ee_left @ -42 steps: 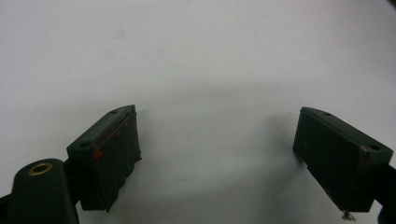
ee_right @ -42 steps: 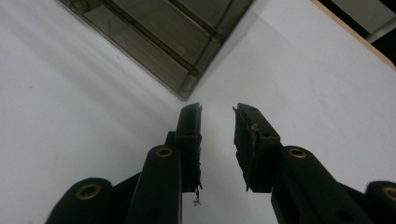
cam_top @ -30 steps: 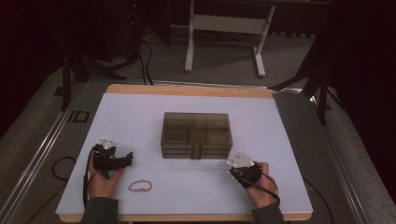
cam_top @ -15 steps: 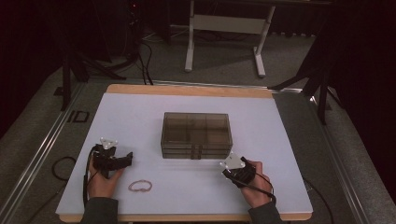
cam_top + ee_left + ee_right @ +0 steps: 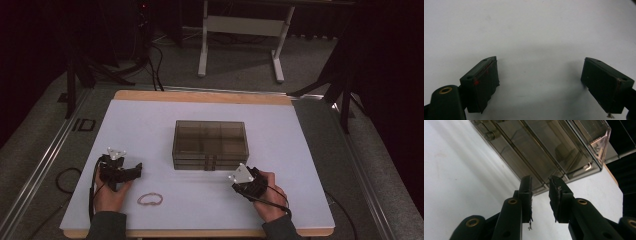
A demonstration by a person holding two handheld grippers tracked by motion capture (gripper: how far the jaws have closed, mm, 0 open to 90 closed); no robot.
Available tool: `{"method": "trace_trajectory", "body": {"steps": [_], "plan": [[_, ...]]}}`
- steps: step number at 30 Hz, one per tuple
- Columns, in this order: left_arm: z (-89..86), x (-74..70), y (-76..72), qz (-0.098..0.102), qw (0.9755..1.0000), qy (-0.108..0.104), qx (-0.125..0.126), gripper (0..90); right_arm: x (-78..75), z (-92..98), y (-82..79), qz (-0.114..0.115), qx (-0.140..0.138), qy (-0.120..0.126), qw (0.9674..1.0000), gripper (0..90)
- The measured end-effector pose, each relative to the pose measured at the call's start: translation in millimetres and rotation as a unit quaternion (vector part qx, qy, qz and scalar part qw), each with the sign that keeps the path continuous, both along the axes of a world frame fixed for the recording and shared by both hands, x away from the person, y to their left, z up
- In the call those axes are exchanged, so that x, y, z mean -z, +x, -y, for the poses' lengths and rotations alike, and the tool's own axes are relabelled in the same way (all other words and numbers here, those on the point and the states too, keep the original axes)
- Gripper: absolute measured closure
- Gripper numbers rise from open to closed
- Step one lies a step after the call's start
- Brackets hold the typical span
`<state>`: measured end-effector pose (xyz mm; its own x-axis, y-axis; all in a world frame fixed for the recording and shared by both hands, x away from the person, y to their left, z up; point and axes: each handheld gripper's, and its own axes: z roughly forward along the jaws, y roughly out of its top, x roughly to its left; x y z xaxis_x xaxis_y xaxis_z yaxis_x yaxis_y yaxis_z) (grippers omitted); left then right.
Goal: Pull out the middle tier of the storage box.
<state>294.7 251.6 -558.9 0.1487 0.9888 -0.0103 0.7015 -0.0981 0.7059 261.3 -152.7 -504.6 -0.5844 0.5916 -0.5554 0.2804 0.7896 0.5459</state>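
A white table top (image 5: 150,125) with a wooden edge stands on grey carpet in a dark room; behind it is the base of a white metal stand (image 5: 240,30), and black cables (image 5: 150,65) trail over the floor at the far left. A smoky, see-through compartment box (image 5: 210,144) sits closed near the middle of the table. The right gripper (image 5: 239,176) lies just before the box's near right corner; its jaws are narrowly parted (a slim gap, nothing between them) and point at the box's front wall (image 5: 544,157). The left gripper (image 5: 135,171) rests on the near left of the table, jaws spread wide over bare surface. A small pink band (image 5: 150,199) lies on the table near the front edge, just right of the left hand (image 5: 111,192).
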Motion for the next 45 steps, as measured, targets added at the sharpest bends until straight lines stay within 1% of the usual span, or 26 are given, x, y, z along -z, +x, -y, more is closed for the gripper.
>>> {"method": "trace_trajectory", "body": {"steps": [7, 10, 18, 24, 28, 35, 39, 43, 45], "plan": [[0.0, 0.0, 0.0, 0.000, 1.0000, 0.000, 0.000, 14.7, 0.1, -7.8, -0.9, 0.005, -0.008, -0.009, 0.9999, 72.0], [0.0, 0.0, 0.0, 0.000, 1.0000, 0.000, 0.000, 14.7, 0.7, -11.0, -1.0, 0.011, -0.012, -0.021, 0.9997, 72.1], [0.0, 0.0, 0.0, 0.000, 1.0000, 0.000, 0.000, 14.7, 2.9, -16.4, -2.3, 0.024, -0.014, -0.041, 0.9987, 72.1], [0.0, 0.1, 0.0, 0.000, 1.0000, 0.000, 0.000, 14.7, 3.4, -20.5, -2.4, 0.030, -0.018, -0.047, 0.9983, 72.3], [-0.1, 0.0, 0.0, 0.000, 1.0000, 0.000, 0.000, 14.7, 4.2, -24.1, -2.7, 0.039, -0.023, -0.062, 0.9970, 72.3], [-0.1, 0.1, 0.0, 0.000, 1.0000, 0.000, 0.000, 14.7, 6.0, -29.4, -3.6, 0.051, -0.026, -0.078, 0.9953, 72.5], [-0.1, 0.0, 0.0, 0.000, 1.0000, 0.000, 0.000, 14.7, 7.4, -32.1, -4.4, 0.061, -0.027, -0.093, 0.9934, 72.7], [-0.1, 0.1, 0.0, 0.000, 1.0000, 0.000, 0.000, 14.7, 9.0, -35.1, -5.2, 0.068, -0.027, -0.102, 0.9920, 72.7], [-0.1, 0.0, 0.0, 0.000, 1.0000, 0.000, 0.000, 14.7, 10.0, -37.1, -5.7, 0.073, -0.030, -0.110, 0.9908, 72.7]]}}
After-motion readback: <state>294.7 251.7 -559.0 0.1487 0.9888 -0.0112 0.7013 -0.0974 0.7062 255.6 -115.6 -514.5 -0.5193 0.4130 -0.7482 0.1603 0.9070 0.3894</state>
